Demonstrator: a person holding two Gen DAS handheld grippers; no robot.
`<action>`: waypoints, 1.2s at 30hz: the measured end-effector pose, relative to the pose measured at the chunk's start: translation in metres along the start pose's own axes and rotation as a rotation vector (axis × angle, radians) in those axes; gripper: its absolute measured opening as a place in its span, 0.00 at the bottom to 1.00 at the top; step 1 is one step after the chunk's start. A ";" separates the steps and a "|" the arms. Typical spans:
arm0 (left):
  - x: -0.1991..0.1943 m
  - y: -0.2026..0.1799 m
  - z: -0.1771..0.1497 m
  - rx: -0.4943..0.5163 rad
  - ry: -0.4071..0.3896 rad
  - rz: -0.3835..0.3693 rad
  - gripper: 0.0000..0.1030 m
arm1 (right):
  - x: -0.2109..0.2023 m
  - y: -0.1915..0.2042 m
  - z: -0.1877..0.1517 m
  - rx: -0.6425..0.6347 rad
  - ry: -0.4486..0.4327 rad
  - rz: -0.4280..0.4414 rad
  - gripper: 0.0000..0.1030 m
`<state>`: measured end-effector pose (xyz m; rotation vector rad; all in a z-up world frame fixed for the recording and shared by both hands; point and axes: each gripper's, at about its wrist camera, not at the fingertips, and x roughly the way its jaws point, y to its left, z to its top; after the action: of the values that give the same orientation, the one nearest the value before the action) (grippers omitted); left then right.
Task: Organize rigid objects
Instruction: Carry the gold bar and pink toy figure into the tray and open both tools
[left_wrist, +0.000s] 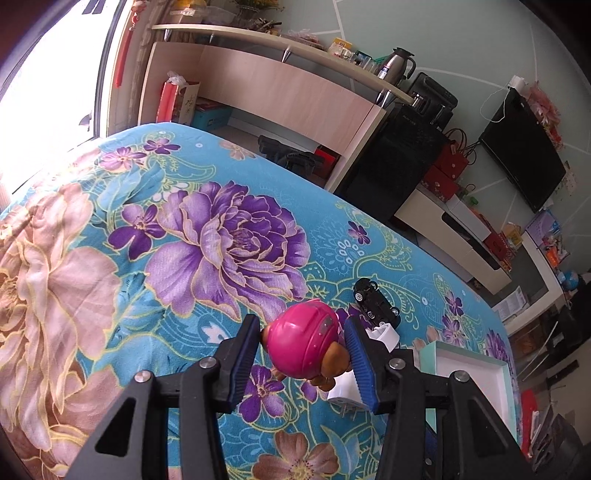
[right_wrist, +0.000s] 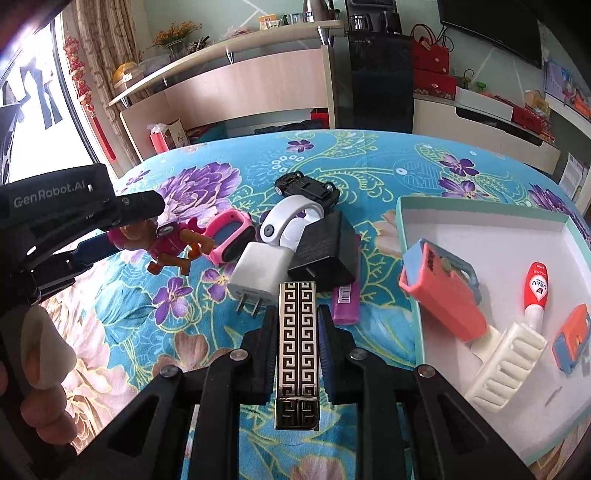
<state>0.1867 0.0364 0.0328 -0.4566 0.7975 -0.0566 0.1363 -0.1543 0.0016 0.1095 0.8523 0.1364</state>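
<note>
Holding a slim black-and-silver key-pattern lighter (right_wrist: 297, 350) clamped lengthwise in my right gripper (right_wrist: 295, 321); the white shallow teal-rimmed box (right_wrist: 406, 236) lies just to its right. My left gripper (left_wrist: 301, 354) pinches a pink-helmeted toy figure (left_wrist: 306, 343), farther from the box.

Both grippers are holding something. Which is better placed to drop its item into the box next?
Right, probably. The right gripper clamps the patterned lighter right beside the white box. The left gripper, shut on the pink toy figure, hangs beyond the pile of objects.
</note>
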 end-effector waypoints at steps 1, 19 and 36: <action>-0.004 -0.002 0.001 0.003 -0.013 -0.001 0.49 | -0.005 -0.001 0.003 0.008 -0.018 0.006 0.20; -0.034 -0.079 -0.011 0.160 -0.077 -0.133 0.49 | -0.074 -0.071 0.026 0.187 -0.241 -0.069 0.20; -0.009 -0.151 -0.045 0.288 0.069 -0.181 0.49 | -0.077 -0.188 0.003 0.420 -0.202 -0.299 0.20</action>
<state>0.1672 -0.1147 0.0749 -0.2537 0.7991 -0.3526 0.1033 -0.3527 0.0320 0.3805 0.6765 -0.3319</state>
